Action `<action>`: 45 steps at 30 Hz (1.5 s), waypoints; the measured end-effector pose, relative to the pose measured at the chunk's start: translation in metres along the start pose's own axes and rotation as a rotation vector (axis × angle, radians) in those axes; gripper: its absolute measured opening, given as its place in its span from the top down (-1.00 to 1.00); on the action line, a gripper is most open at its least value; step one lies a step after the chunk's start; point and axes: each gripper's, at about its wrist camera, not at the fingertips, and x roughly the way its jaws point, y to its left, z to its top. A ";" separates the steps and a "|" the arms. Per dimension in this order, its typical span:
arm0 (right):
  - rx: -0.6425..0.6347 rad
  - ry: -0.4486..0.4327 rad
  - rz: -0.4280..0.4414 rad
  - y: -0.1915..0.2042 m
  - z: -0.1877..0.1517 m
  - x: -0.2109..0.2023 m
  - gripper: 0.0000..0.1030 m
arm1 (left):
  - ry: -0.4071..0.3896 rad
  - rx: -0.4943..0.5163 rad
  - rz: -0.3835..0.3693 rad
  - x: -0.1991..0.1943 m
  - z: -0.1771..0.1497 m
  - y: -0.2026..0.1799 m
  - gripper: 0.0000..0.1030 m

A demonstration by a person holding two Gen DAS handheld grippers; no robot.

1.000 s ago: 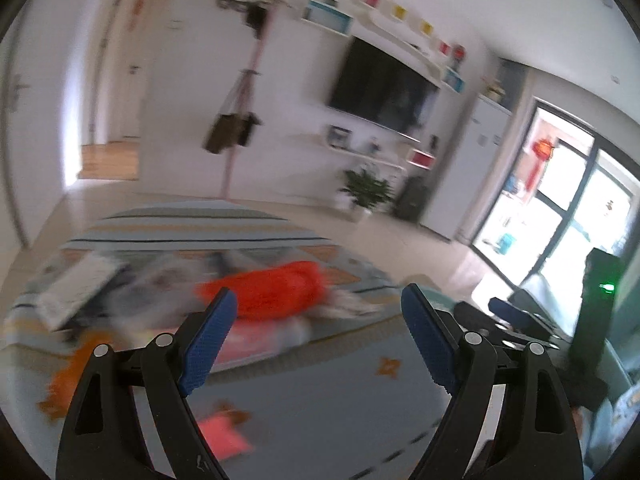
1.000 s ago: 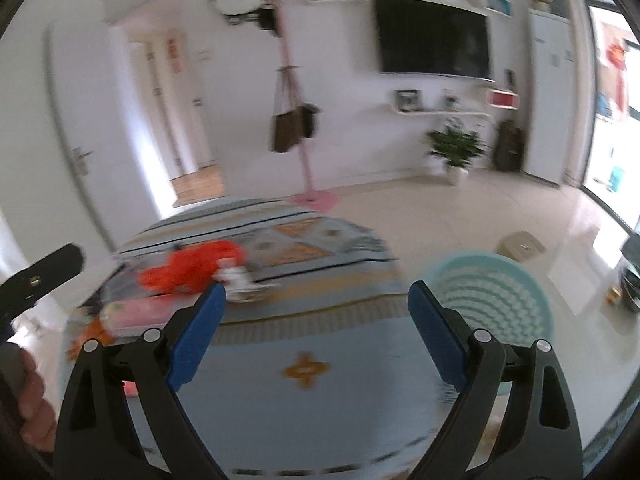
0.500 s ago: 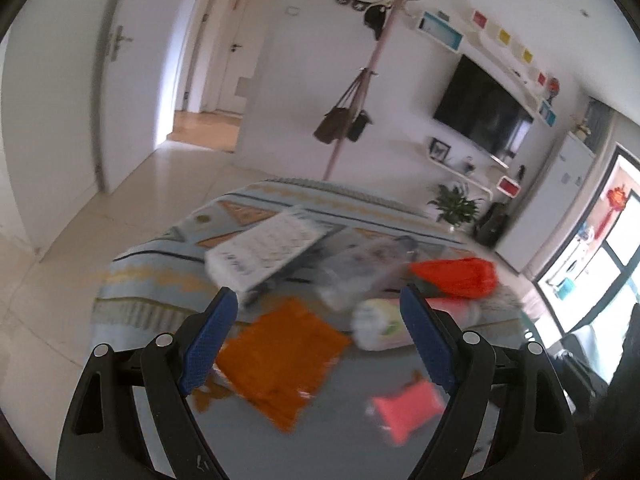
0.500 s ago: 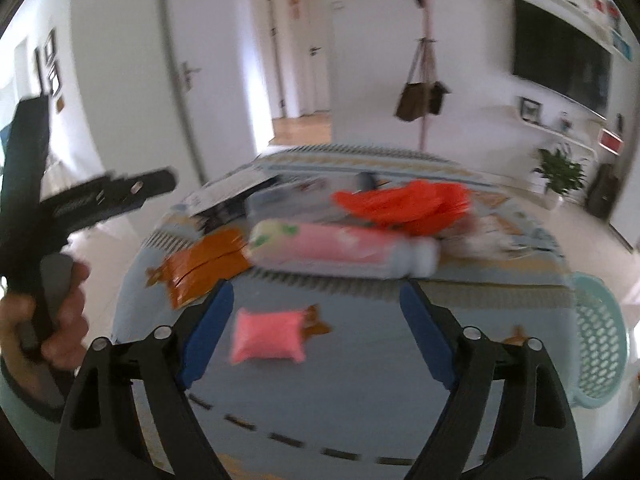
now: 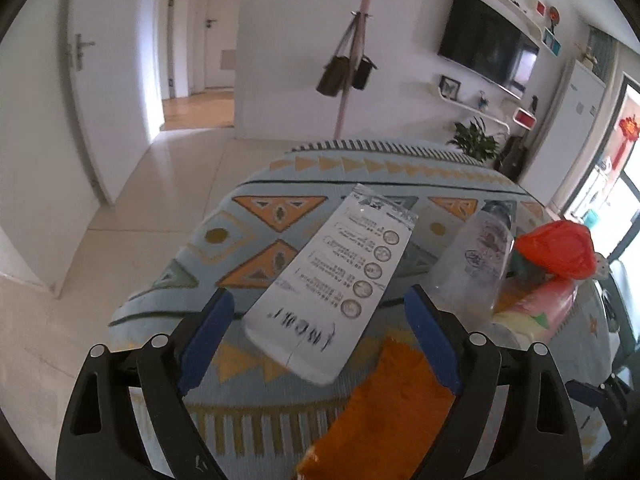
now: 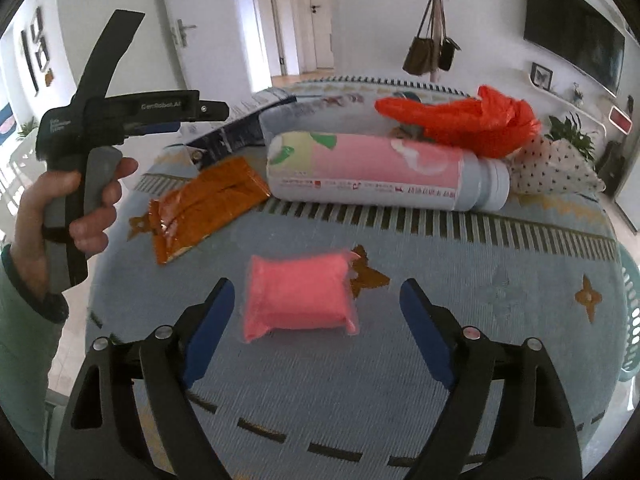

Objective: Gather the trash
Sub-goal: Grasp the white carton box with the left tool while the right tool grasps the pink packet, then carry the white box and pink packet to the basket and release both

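Both tools have been brought closer: the left tool [image 5: 316,332], spread and empty, frames the printed white packet [image 5: 332,284]; the right tool [image 6: 316,320], likewise released, brackets the pink pouch [image 6: 298,296], readied for pickup.

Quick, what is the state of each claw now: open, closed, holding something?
Left claw: open, holding nothing; the white printed packet lies ahead between its fingers.
Right claw: open, holding nothing; the pink packet lies between its fingers.
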 end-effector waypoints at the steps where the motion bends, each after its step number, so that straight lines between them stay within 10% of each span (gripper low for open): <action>1: -0.006 0.002 -0.005 0.002 0.000 0.001 -0.57 | 0.012 0.010 -0.007 0.005 0.001 -0.003 -0.65; 9: -0.061 0.027 -0.048 0.016 0.000 0.010 -0.56 | 0.106 0.067 0.086 0.037 0.005 -0.012 -0.43; 14: -0.063 0.034 -0.035 0.019 -0.003 0.010 -0.10 | 0.089 0.023 0.064 0.028 0.004 -0.008 -0.14; 24: -0.077 -0.037 -0.022 0.020 -0.009 -0.011 0.00 | -0.043 -0.022 0.029 -0.027 0.003 -0.021 -0.01; 45: 0.124 -0.389 -0.306 -0.132 0.042 -0.158 0.01 | -0.272 0.090 -0.300 -0.115 0.021 -0.188 -0.01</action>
